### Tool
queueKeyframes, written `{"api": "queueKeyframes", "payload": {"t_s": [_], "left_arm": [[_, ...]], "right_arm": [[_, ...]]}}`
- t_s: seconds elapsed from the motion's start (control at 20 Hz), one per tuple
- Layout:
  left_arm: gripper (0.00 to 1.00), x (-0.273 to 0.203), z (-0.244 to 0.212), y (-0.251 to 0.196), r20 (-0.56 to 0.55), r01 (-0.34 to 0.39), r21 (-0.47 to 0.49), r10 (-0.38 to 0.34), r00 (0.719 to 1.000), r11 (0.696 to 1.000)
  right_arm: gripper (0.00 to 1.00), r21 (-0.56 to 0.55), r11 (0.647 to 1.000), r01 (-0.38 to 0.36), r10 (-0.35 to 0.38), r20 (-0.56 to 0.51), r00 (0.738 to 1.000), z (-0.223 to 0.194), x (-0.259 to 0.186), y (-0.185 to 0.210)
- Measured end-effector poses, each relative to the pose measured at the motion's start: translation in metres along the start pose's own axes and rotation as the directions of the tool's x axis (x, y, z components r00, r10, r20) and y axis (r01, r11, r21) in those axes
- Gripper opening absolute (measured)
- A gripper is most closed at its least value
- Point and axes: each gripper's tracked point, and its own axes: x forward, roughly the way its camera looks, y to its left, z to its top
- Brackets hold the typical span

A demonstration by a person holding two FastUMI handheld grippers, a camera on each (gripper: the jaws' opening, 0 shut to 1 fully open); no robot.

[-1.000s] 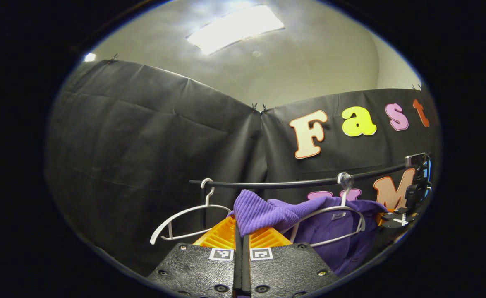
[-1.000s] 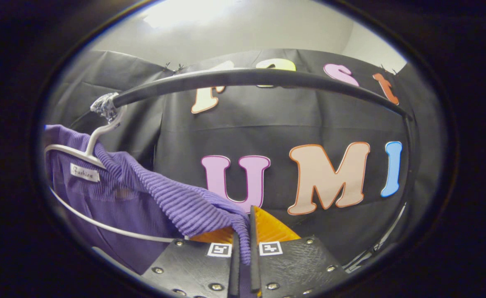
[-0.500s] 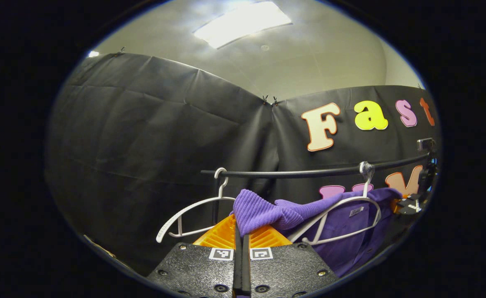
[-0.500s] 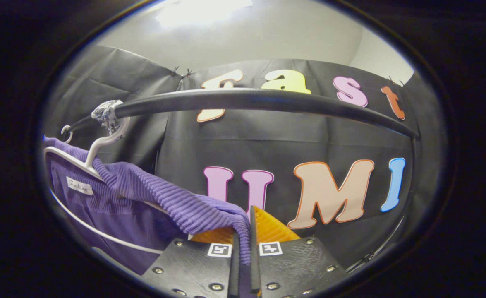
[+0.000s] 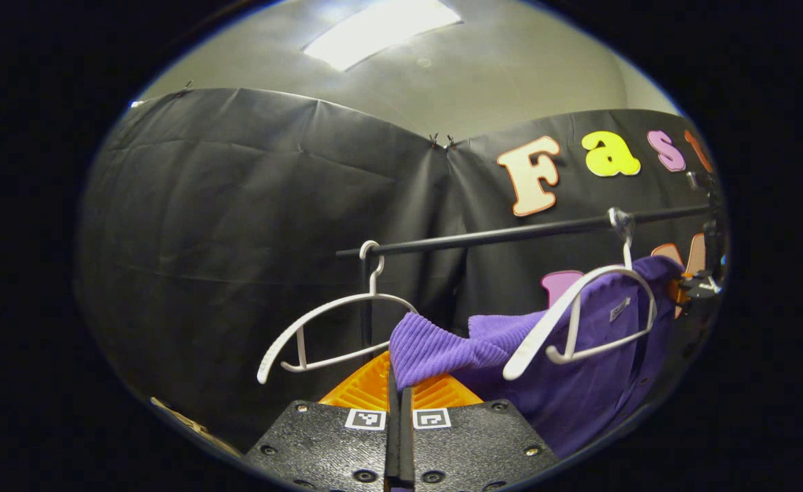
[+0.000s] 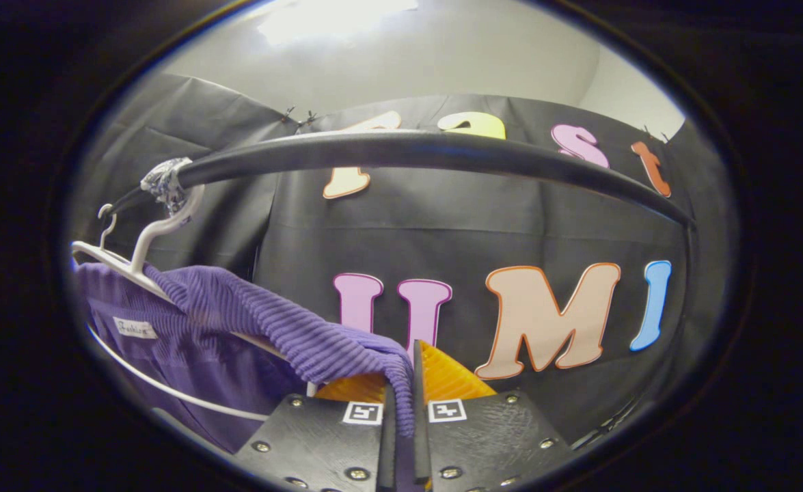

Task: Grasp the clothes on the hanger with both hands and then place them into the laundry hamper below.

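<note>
A purple ribbed garment (image 5: 579, 369) hangs on a white hanger (image 5: 579, 321) from the black rail (image 5: 510, 234). My left gripper (image 5: 398, 379) is shut on its near shoulder, and that shoulder has slipped below the hanger's arm. In the right gripper view the purple garment (image 6: 257, 321) drapes from its white hanger (image 6: 141, 246) under the black rail (image 6: 442, 150), and my right gripper (image 6: 408, 376) is shut on its other shoulder. The right gripper (image 5: 705, 283) also shows far right in the left gripper view. The hamper is out of sight.
A second white hanger (image 5: 333, 324), bare, hangs at the rail's left end beside the rail's upright post (image 5: 365, 307). Black cloth walls close in behind and to the left. The rail's far end bends down at the right (image 6: 681, 225).
The left gripper has dropped, pulling the near shoulder off the hanger arm; rail and hangers now sit higher in its view. The right gripper has barely moved.
</note>
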Motion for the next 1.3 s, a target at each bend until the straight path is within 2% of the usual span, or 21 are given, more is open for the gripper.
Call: {"api": "queueKeyframes", "payload": {"t_s": [0.65, 1.3], "left_arm": [[0.0, -0.01, -0.04, -0.037, -0.071, 0.078, 0.017, -0.077, 0.995, 0.997], [0.0, -0.019, -0.06, -0.073, -0.121, 0.169, 0.008, -0.167, 0.979, 0.986]], "right_arm": [[0.1, -0.032, 0.998, 0.048, -0.05, -0.048, 0.998, -0.024, 0.016, -0.025], [0.1, -0.079, 0.992, 0.103, -0.116, -0.18, 0.977, -0.089, 0.007, -0.06]]}}
